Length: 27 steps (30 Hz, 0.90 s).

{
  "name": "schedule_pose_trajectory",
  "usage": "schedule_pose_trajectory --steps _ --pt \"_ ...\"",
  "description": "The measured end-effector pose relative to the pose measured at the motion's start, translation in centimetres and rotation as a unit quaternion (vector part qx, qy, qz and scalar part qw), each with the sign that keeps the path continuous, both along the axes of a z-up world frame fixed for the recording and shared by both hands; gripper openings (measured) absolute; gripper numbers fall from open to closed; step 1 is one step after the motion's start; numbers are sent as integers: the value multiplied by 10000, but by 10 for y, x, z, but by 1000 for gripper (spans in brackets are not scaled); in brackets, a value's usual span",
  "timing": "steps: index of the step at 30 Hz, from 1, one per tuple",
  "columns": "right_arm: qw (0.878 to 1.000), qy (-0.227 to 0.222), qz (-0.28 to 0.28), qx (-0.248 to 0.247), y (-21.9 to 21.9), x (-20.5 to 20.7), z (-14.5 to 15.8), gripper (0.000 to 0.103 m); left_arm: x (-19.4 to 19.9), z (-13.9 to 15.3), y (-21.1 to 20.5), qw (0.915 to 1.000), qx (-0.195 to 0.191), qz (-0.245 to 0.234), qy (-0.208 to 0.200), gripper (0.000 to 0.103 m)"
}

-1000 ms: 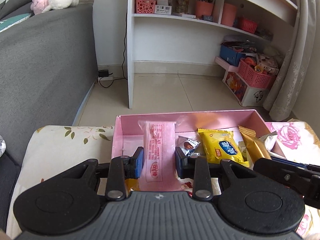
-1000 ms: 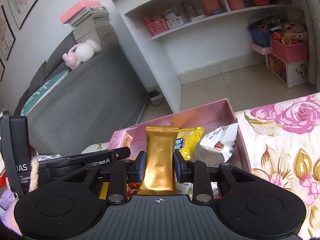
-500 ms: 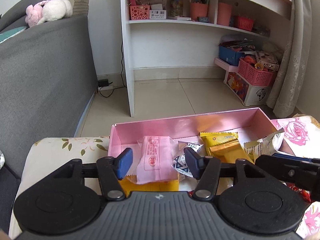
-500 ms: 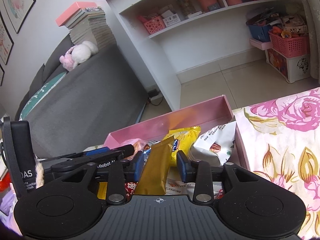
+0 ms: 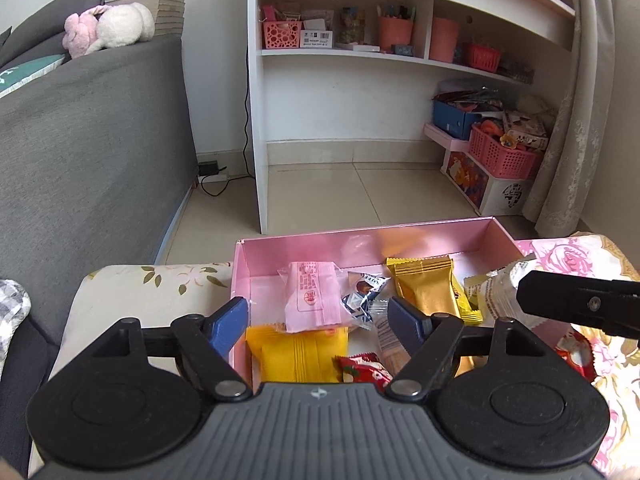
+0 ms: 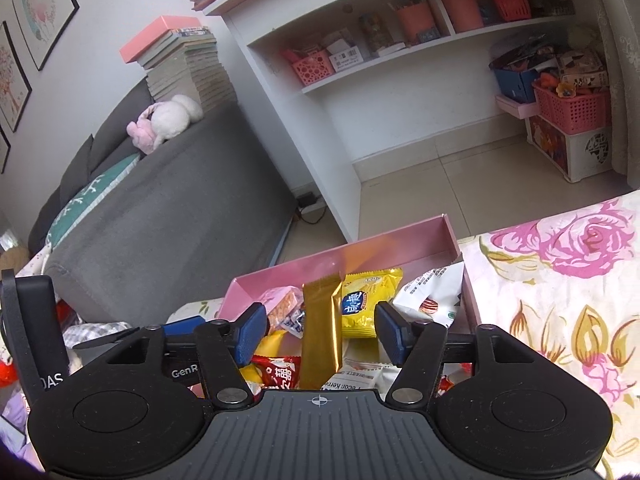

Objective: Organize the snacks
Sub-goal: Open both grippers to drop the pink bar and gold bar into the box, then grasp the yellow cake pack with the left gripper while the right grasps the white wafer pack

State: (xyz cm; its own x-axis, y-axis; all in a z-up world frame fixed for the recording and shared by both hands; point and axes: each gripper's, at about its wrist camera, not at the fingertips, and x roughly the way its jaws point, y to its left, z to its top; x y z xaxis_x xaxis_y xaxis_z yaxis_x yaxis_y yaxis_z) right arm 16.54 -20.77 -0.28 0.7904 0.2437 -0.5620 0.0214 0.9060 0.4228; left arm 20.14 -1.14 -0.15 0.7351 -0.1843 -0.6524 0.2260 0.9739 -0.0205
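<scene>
A pink box [image 5: 360,240] on the floral-covered table holds several snack packets. My left gripper [image 5: 320,318] is open above its near left end; the pink packet [image 5: 310,300] lies loose in the box beyond the fingers, on an orange packet [image 5: 298,350]. A gold packet [image 5: 426,290] lies to the right. My right gripper [image 6: 320,330] is open over the box [image 6: 400,240]; the gold bar packet [image 6: 320,332] lies between the fingers, untouched, beside a yellow packet [image 6: 362,304] and a white packet [image 6: 432,300].
A grey sofa [image 5: 80,140] stands at the left, a white shelf unit [image 5: 400,80] behind the box, pink baskets [image 5: 504,152] on the floor at the right. The right gripper's finger [image 5: 576,304] shows at the right of the left wrist view.
Both grippers opened. The left let go of the pink packet, the right let go of the gold bar packet; both packets dropped into the box and both grippers drew back a little.
</scene>
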Motion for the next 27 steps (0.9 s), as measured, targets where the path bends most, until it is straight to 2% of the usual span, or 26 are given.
schedule_pose_trajectory --steps 7,14,17,21,23,27 --pt "9999 -24 -18 -150 0 -19 18 68 -20 10 4 10000 -73 29 -10 82" --pt "9992 -73 -17 -384 3 -40 32 84 -41 17 10 9999 -76 -4 114 93" --pt "9989 -65 0 -458 4 -50 36 87 -50 20 15 9998 -120 3 168 98" --pt "9980 -41 31 -624 8 -62 38 88 -62 20 23 9994 -178 74 272 101" --pt "9971 -43 16 -758 12 -68 39 96 -69 21 28 9992 -191 132 320 101" --pt "9954 -53 100 -948 18 -81 40 96 -81 23 38 9986 -193 300 389 103"
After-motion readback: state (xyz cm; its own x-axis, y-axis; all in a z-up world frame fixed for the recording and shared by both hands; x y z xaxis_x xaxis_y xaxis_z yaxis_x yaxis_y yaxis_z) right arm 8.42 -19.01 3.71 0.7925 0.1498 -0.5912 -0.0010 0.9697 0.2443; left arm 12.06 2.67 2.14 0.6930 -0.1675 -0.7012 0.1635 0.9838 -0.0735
